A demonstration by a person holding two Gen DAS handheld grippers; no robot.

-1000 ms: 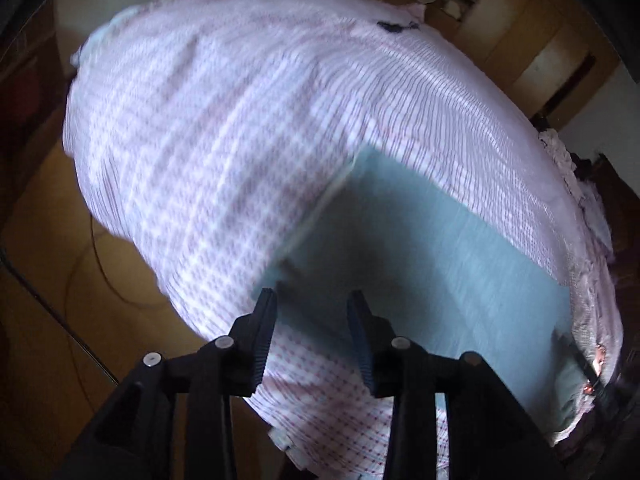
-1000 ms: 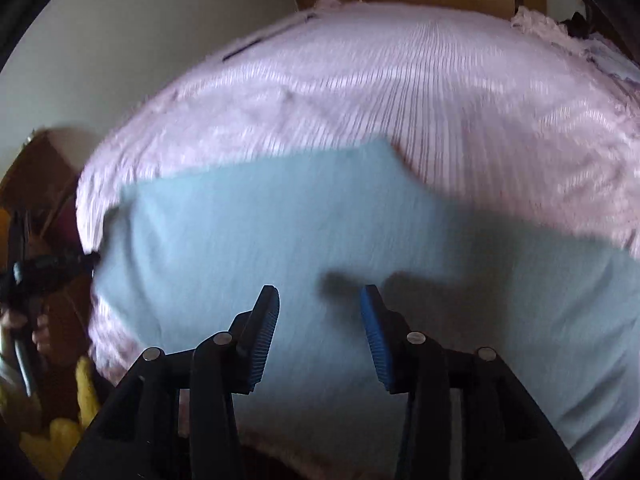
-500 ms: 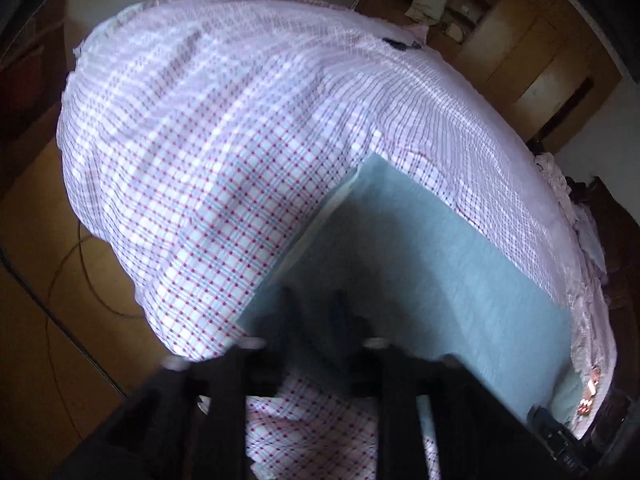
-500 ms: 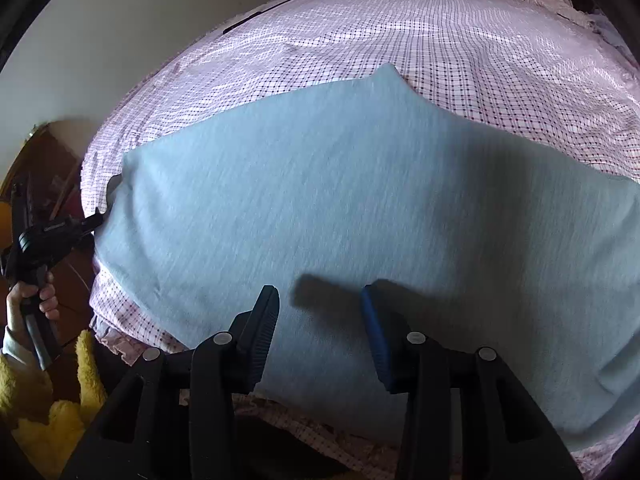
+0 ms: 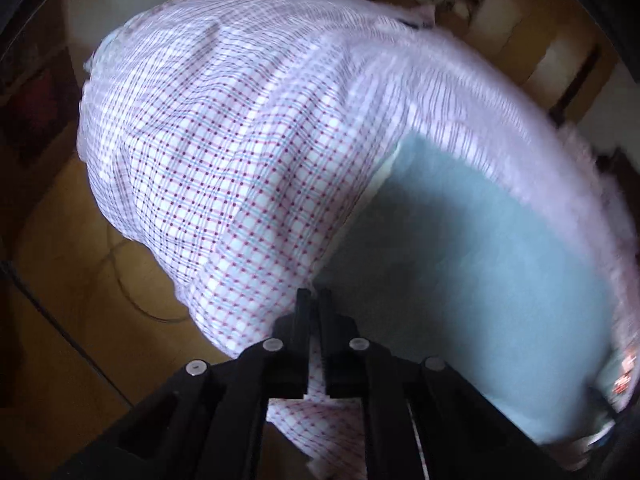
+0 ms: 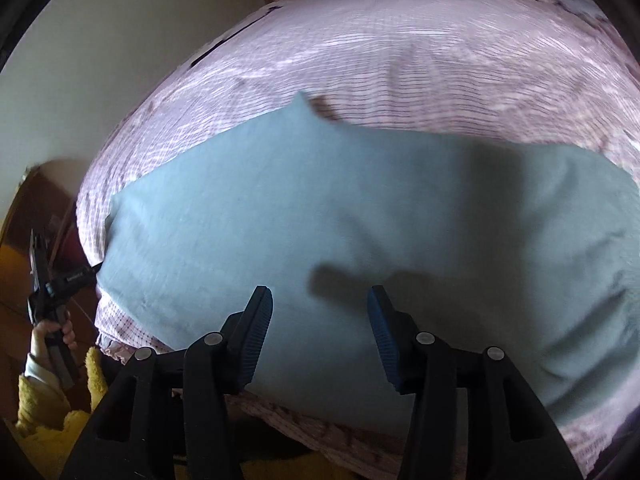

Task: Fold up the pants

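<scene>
Pants (image 6: 340, 216) of pale blue-grey cloth lie spread flat across the near part of a bed, on its checked sheet (image 5: 224, 152), with one point of fabric sticking up toward twelve o'clock in the right wrist view. No fold line shows anywhere on them, so the folding seems barely begun: the garment looks laid out and smoothed, and every fold is still to come.

In the left wrist view the left claw (image 5: 313, 300) sits at six o'clock, its jaws having just been closing and now almost pressed together. Its tips meet the pants' edge just where the cloth borders the sheet; it appears to pinch that corner, though blur keeps this from being certain. From the right wrist view the same claw shows at nine o'clock, touching the pants' left end, held by a hand (image 6: 50, 330) in a yellow fleecy sleeve (image 6: 44, 404).

The right claw (image 6: 320, 308) hangs over the middle of the pants, spread apart with nothing between the jaws, which have just been opening. It has no grip yet, so lifting one end over the other likely waits on it taking hold.
</scene>
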